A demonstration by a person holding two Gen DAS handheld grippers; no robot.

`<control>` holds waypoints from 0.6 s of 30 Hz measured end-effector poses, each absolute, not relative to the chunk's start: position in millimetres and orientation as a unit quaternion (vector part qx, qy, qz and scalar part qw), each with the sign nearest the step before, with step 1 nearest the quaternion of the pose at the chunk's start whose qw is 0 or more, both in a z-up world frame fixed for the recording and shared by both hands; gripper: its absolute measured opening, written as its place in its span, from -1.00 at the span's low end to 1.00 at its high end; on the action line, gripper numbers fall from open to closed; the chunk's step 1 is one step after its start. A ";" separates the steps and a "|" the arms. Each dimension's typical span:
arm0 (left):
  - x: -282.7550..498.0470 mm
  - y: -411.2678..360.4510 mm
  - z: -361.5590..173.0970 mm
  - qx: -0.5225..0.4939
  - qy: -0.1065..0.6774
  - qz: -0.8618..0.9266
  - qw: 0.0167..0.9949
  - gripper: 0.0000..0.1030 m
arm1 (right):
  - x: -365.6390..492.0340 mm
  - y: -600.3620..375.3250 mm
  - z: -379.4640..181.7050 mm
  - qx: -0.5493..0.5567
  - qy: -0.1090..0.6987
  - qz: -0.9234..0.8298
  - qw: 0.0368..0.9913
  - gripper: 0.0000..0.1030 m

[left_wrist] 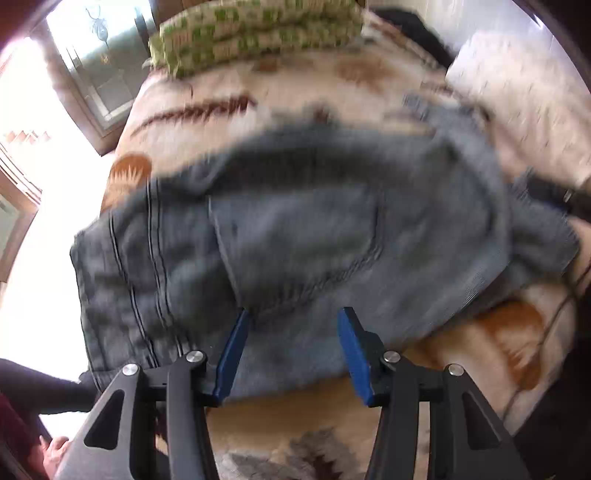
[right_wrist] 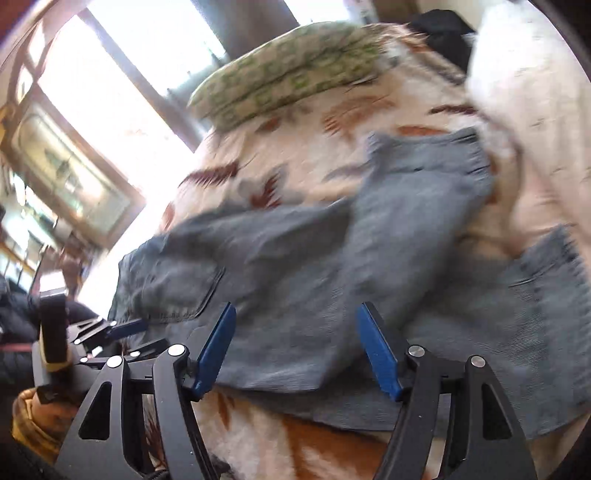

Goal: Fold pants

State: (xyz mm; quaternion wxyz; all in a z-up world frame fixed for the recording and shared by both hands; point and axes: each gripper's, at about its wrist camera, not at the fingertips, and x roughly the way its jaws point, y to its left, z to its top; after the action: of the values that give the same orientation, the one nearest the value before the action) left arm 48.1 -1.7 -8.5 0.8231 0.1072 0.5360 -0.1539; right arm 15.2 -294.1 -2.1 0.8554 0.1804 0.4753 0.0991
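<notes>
Jeans (left_wrist: pixel 295 236) lie folded on the patterned blanket (left_wrist: pixel 258 92), left claw (left_wrist: pixel 291 314) and right claw (right_wrist: pixel 295 314) both parted, empty.

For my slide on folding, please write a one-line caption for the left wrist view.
Open left hand-held gripper above blue jeans lying on a patterned blanket.

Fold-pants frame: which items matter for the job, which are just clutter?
Job:
- blue jeans, lying on the patterned blanket
- left gripper, open above them
- right gripper, open above them

Clutter:
- green-patterned pillow
- white pillow
- dark garment
</notes>
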 end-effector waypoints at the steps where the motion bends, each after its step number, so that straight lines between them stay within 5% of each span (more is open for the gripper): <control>1: 52.6 -6.3 1.3 0.101 0.527 -0.164 0.828 0.03 | 13.9 -307.1 0.3 0.183 0.477 0.087 0.855 0.31; 9: 69.0 -86.8 -26.3 0.145 0.536 -0.258 0.791 0.04 | 8.3 -380.4 -15.6 0.190 0.520 -0.029 0.832 0.31; 18: 46.6 -121.6 -48.9 0.199 0.533 -0.283 0.772 0.04 | 38.1 -420.0 -5.6 0.063 0.554 -0.066 0.828 0.26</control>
State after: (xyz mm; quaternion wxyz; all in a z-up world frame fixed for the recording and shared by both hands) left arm 46.6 -121.6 -48.9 0.7721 0.1989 0.5334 -0.2825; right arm 38.1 -420.0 -5.6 0.8275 0.0633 0.5540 -0.0657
